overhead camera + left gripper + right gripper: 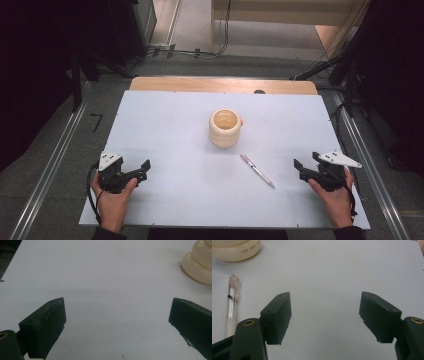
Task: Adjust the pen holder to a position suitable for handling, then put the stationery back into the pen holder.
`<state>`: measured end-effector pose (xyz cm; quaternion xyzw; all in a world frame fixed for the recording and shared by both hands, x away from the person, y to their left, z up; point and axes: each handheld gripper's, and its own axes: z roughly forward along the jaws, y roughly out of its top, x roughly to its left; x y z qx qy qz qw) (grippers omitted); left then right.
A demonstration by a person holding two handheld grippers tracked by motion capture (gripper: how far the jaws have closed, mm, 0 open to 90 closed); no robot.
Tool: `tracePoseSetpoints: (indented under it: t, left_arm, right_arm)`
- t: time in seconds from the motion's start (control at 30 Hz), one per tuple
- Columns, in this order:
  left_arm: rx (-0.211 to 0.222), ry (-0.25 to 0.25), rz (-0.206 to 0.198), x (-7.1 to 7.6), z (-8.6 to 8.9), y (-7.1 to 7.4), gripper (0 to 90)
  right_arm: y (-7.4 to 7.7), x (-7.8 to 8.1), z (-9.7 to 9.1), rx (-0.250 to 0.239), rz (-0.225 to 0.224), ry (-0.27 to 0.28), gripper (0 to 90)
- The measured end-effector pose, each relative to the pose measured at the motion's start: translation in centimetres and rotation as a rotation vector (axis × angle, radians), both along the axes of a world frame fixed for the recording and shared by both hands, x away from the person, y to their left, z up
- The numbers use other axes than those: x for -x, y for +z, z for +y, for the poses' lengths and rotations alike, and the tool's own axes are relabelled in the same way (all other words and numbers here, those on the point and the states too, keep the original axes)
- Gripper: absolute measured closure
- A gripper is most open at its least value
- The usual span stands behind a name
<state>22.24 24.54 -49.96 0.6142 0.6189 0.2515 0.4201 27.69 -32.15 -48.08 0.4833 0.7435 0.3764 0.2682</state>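
A cream ribbed cup (225,128) stands upright near the middle of the white table (170,130). A clear pen (257,171) with a white lower half lies flat just right of and nearer than the cup. My left gripper (142,169) rests at the front left, jaws open and nothing between them. My right gripper (303,169) rests at the front right, jaws wide open over bare table. The cup (198,261) sits at the upper right of the left gripper view. In the right gripper view the pen (231,303) lies left of the jaws, with the cup (235,248) beyond it.
The white board lies on a wooden table whose far edge (222,85) shows behind it. Metal rails (50,170) run along both sides on the grey floor. Cables and dark stands crowd the back.
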Motion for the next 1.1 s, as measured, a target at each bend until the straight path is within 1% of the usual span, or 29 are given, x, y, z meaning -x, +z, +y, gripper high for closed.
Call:
tracePoseSetpoints:
  t: [0.23, 0.4, 0.5, 0.67, 0.73, 0.77, 0.83, 0.9, 1.03, 1.1]
  left_arm:
    - [0.003, -0.017, 0.01, -0.5, -0.3, -0.1, 1.8]
    - [0.003, -0.032, 0.024, -1.1, -0.7, -0.2, 1.8]
    - [0.004, -0.038, 0.023, -1.2, -0.9, -0.2, 1.8]
    - [0.006, -0.042, 0.018, -1.3, -1.0, -0.1, 1.8]
    - [0.005, -0.043, 0.02, -1.3, -1.0, -0.1, 1.8]
    - [0.005, -0.044, 0.02, -1.3, -1.0, -0.1, 1.8]
    - [0.003, -0.044, 0.02, -1.3, -1.0, -0.1, 1.8]
    - [0.003, -0.045, 0.02, -1.2, -1.0, -0.1, 1.8]
    - [0.002, -0.043, 0.018, -1.0, -0.9, -0.1, 1.8]
    - [0.003, -0.041, 0.017, -1.0, -0.9, -0.1, 1.8]
  right_arm:
    - [0.1, 0.7, -0.4, -0.006, 0.003, -0.018, 24.3]
    - [0.1, 1.1, -0.4, -0.009, 0.005, -0.007, 24.4]
    - [0.1, 1.3, -0.4, -0.011, 0.008, 0.008, 24.4]
    - [0.1, 1.5, -0.4, -0.013, 0.007, 0.013, 24.3]
    - [0.1, 1.5, -0.4, -0.013, 0.014, 0.018, 24.3]
    - [0.0, 1.5, -0.3, -0.014, 0.022, 0.026, 24.6]
    - [-0.1, 1.4, -0.1, -0.017, 0.051, 0.06, 25.0]
    - [-0.3, 1.4, 0.4, -0.004, 0.069, 0.085, 25.1]
    - [-0.5, 1.3, 1.3, 0.003, 0.082, 0.123, 25.0]
    - [-0.6, 1.3, 1.6, 0.006, 0.088, 0.134, 25.0]
